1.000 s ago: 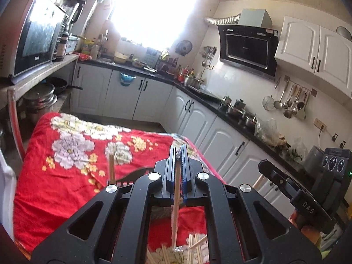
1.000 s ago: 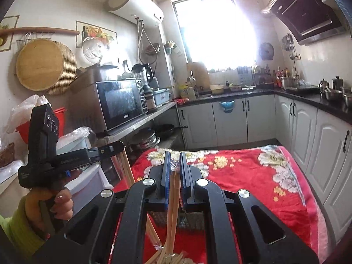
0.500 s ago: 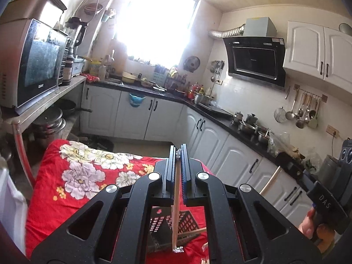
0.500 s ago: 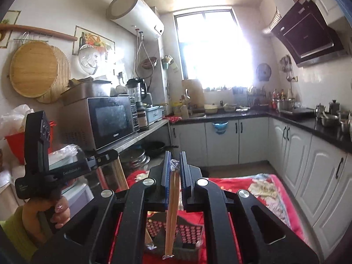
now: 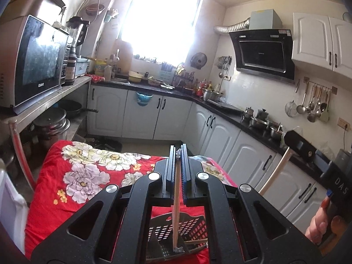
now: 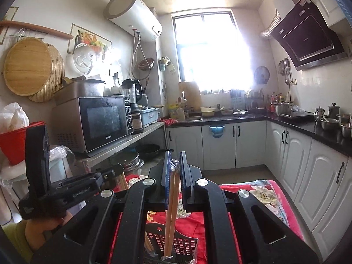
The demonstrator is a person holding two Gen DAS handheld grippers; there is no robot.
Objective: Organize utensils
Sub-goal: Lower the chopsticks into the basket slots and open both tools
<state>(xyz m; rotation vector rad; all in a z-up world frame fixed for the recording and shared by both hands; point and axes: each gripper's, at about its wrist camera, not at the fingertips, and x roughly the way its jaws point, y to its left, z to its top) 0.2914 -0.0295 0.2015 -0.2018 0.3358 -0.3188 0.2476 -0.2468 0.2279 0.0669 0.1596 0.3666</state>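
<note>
We hold one wrapped chopstick (image 5: 176, 200) in the closed left gripper (image 5: 178, 154) and a wrapped pair of chopsticks (image 6: 172, 200) in the closed right gripper (image 6: 175, 154), above the black basket (image 5: 193, 226). They look light, stiff and slippery; we grip them near the top.

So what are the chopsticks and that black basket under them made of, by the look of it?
The chopsticks look like bamboo or light wood: pale tan, matte, each pair wrapped in clear plastic. The basket looks like moulded black plastic, with a slightly glossy grid of holes.
</note>
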